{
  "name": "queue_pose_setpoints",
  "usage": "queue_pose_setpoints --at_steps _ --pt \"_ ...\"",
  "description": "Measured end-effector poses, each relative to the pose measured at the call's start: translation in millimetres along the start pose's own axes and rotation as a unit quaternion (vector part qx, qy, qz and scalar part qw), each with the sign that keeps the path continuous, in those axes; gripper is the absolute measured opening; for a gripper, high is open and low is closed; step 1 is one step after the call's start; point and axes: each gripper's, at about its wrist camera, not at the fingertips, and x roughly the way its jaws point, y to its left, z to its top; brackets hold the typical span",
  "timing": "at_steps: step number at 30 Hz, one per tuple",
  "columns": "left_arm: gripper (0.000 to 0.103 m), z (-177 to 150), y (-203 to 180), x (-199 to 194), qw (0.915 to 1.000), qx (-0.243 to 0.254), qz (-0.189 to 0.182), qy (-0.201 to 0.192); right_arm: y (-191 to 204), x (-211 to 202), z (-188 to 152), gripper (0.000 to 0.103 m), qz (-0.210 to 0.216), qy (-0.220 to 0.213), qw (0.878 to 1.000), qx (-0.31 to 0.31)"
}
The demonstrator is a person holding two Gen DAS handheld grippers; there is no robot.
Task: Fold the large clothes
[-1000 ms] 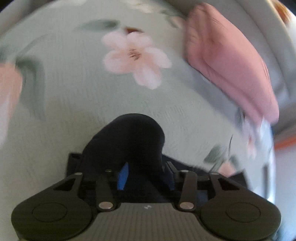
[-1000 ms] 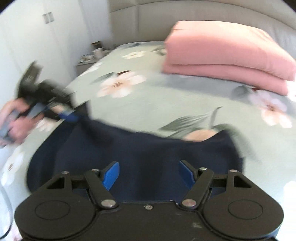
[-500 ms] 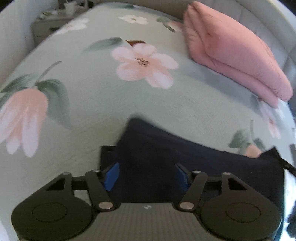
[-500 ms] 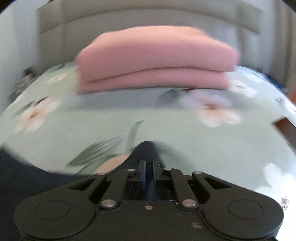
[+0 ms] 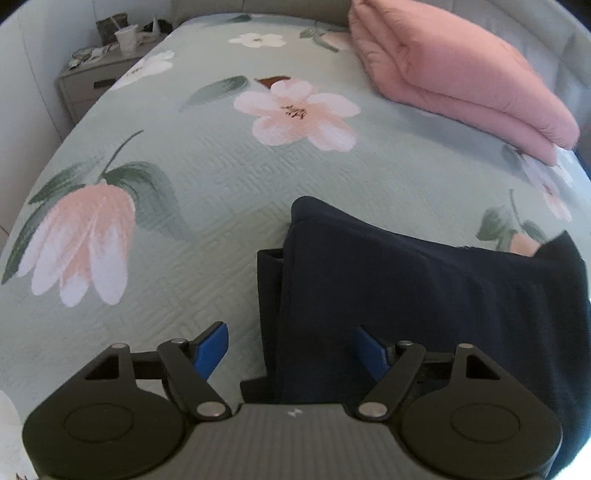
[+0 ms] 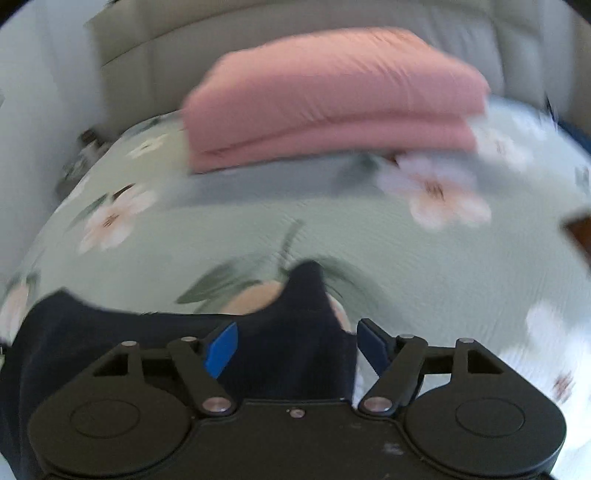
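Note:
A dark navy garment (image 5: 424, 280) lies folded on the floral bedspread (image 5: 221, 177). My left gripper (image 5: 291, 350) is open, its blue pads wide apart over the garment's left folded edge. In the right wrist view the same garment (image 6: 184, 343) lies across the lower left, with a raised corner (image 6: 308, 280) standing up between the fingers. My right gripper (image 6: 295, 347) is open around that corner, not holding it.
A folded pink duvet (image 5: 461, 74) lies at the head of the bed, also in the right wrist view (image 6: 332, 96). A nightstand (image 5: 99, 74) with clutter stands at the far left. A padded headboard (image 6: 258, 33) runs behind.
Both grippers have opened and let go of the navy garment. It now lies on the bed folded over. The left gripper has pulled back a little.

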Motion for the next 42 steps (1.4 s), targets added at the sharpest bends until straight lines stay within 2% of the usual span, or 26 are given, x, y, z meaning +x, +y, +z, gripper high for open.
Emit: queue_pose_setpoints --at_steps 1,3,5,7,9,13,14,16,17,19,21,23,25,26,28,32,34,35,37,38,40,42 --pt "0.082 -2.9 1.2 -5.4 0.9999 0.001 -0.011 -0.004 12.7 -10.1 2.4 0.095 -0.001 -0.011 1.0 -0.018" --pt "0.083 -8.9 4.6 -12.7 0.9994 -0.001 -0.035 -0.004 39.3 -24.4 6.8 0.097 0.027 -0.009 0.998 -0.05" --pt "0.085 -15.6 8.4 -17.3 0.998 -0.005 -0.064 0.0 68.5 -27.6 2.3 0.098 0.068 0.026 0.993 -0.091" --pt "0.086 -22.2 11.5 -18.8 0.9966 -0.012 -0.082 -0.002 98.6 -25.9 -10.5 0.098 0.089 0.067 0.985 -0.135" --pt "0.086 -28.1 17.2 -17.1 0.9955 -0.02 -0.093 -0.003 126.3 -20.5 -29.7 0.098 0.076 0.105 0.976 -0.177" --pt "0.087 -38.4 32.2 -7.0 0.9903 -0.055 -0.127 0.013 144.6 25.5 -76.4 0.103 -0.007 0.168 0.955 -0.244" --pt "0.087 -41.1 35.3 -2.7 0.9887 -0.063 -0.135 0.02 145.2 34.5 -87.9 0.103 -0.021 0.173 0.954 -0.242" --pt "0.087 -45.4 38.6 3.7 0.9891 -0.065 -0.129 0.03 132.2 45.7 -103.0 0.103 -0.014 0.161 0.969 -0.189" --pt "0.087 -47.8 39.1 6.8 0.99 -0.058 -0.125 0.03 125.8 46.3 -100.6 0.103 -0.004 0.164 0.971 -0.171" --pt "0.087 -51.9 40.0 11.8 0.991 -0.046 -0.121 0.033 118.1 43.4 -88.7 0.103 0.012 0.188 0.969 -0.156" --pt "0.088 -55.5 42.9 17.0 0.9872 -0.049 -0.149 0.031 115.9 33.4 -74.6 0.102 0.017 0.203 0.97 -0.137" --pt "0.095 -58.6 44.3 26.6 0.9788 -0.068 -0.189 0.041 118.3 14.9 -64.6 0.103 0.03 0.171 0.974 -0.143" --pt "0.097 -60.3 40.9 36.6 0.9754 -0.079 -0.2 0.047 125.4 6.6 -63.7 0.103 0.048 0.156 0.972 -0.168" --pt "0.099 -61.1 38.5 40.7 0.9758 -0.078 -0.198 0.048 130.1 11.0 -67.0 0.103 0.048 0.168 0.967 -0.184" --pt "0.103 -62.7 33.5 45.2 0.976 -0.072 -0.201 0.043 135.9 30.0 -82.3 0.103 0.022 0.199 0.957 -0.212" --pt "0.101 -63.4 25.7 46.1 0.9777 -0.065 -0.197 0.031 113.6 48.6 -97.8 0.103 0.052 0.172 0.971 -0.157" --pt "0.09 -62.9 24.0 43.9 0.9785 -0.079 -0.189 0.022 107.9 48.4 -96.1 0.103 0.071 0.172 0.971 -0.15" --pt "0.089 -62.7 22.8 43.2 0.9783 -0.087 -0.186 0.023 107.7 47.8 -96.3 0.103 0.073 0.171 0.971 -0.151" --pt "0.09 -63.3 18.2 42.7 0.9757 -0.087 -0.199 0.023 109.3 46.2 -98.0 0.103 0.071 0.164 0.971 -0.156" --pt "0.095 -63.2 13.7 44.1 0.976 -0.08 -0.201 0.026 109.0 45.4 -98.8 0.103 0.07 0.16 0.972 -0.157" --pt "0.099 -61.7 2.8 47.9 0.9797 -0.06 -0.189 0.028 102.0 63.7 -98.1 0.103 0.076 0.154 0.974 -0.151" --pt "0.094 -60.2 -11.2 48.4 0.9863 -0.034 -0.159 0.024 101.4 63.7 -98.8 0.103 0.081 0.147 0.975 -0.148"
